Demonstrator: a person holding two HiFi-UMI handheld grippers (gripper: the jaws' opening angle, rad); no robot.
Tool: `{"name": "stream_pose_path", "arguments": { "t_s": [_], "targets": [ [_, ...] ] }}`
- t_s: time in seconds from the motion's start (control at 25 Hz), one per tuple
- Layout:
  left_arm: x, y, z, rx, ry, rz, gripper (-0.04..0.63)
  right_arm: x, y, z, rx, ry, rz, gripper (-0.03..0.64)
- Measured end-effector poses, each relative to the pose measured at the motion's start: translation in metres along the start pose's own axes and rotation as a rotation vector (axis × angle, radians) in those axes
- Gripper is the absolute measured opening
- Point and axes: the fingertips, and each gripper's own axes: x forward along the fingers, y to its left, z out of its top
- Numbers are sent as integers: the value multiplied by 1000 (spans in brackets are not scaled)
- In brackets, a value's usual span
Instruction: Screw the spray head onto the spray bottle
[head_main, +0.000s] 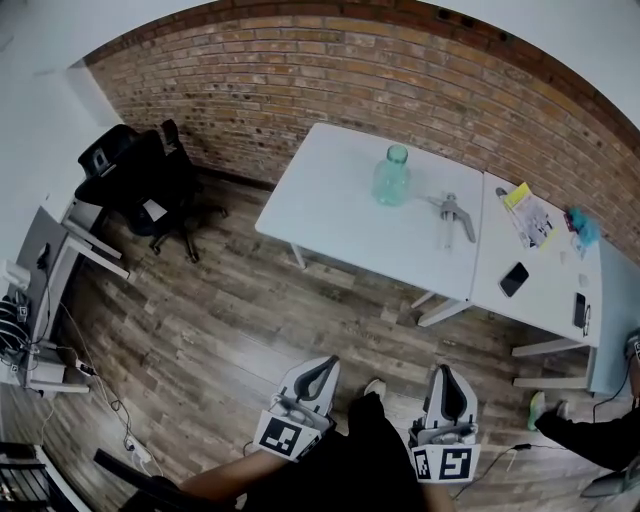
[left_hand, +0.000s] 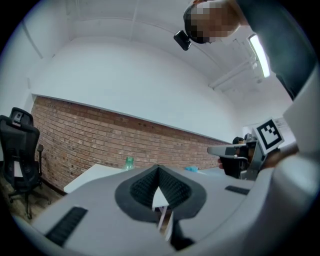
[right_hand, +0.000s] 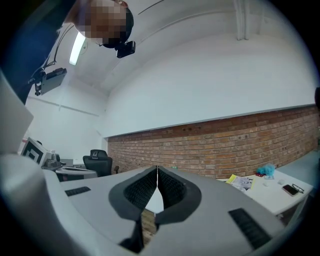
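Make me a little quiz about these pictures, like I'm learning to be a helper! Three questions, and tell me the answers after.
1. True or false: the spray head is already screwed onto the bottle.
2. Pick one. The left gripper and the right gripper are: A) both open, B) both shut and empty, C) both holding the bottle.
3. Fill the gap: in the head view, the spray head lies on the white table to the bottle's ____.

Key: 1 false, the spray head lies loose on the table. 2 B. 3 right.

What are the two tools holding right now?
Nothing. The left tool and right tool are shut and empty; the spray bottle and spray head sit on the table.
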Motion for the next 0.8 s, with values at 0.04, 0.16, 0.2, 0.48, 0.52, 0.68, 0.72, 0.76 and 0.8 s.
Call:
{"name": "stream_pose_path", "arguments": {
  "t_s": [0.04, 0.16, 0.2, 0.48, 0.52, 0.68, 0.72, 0.76, 0.8],
  "targets": [
    [8, -2, 1, 8, -3, 0, -6, 3, -7, 2, -2, -2, -2, 8],
    [35, -12, 11, 18, -24, -4, -6, 10, -30, 3, -6, 0, -12, 8],
    [44, -16, 15, 19, -29, -10, -6, 13, -37, 2, -5, 1, -14, 8],
    [102, -40, 20, 20, -41, -14, -6, 34, -94, 4, -13, 2, -21, 8],
    [111, -44, 20, 14, -36, -15, -6, 37, -104, 4, -12, 0, -24, 8],
    [137, -58, 22, -4, -26, -24, -6, 50, -128, 3, -8, 5, -14, 8],
    [142, -58, 24, -8, -28, -18, -6, 54, -130, 3, -9, 6, -5, 8],
    [146, -57, 25, -12, -33, -11, -6, 59, -131, 4, -12, 4, 5, 8],
    [150, -56, 26, -14, -38, -4, -6, 62, -133, 5, -15, 2, 14, 8]
  ]
}}
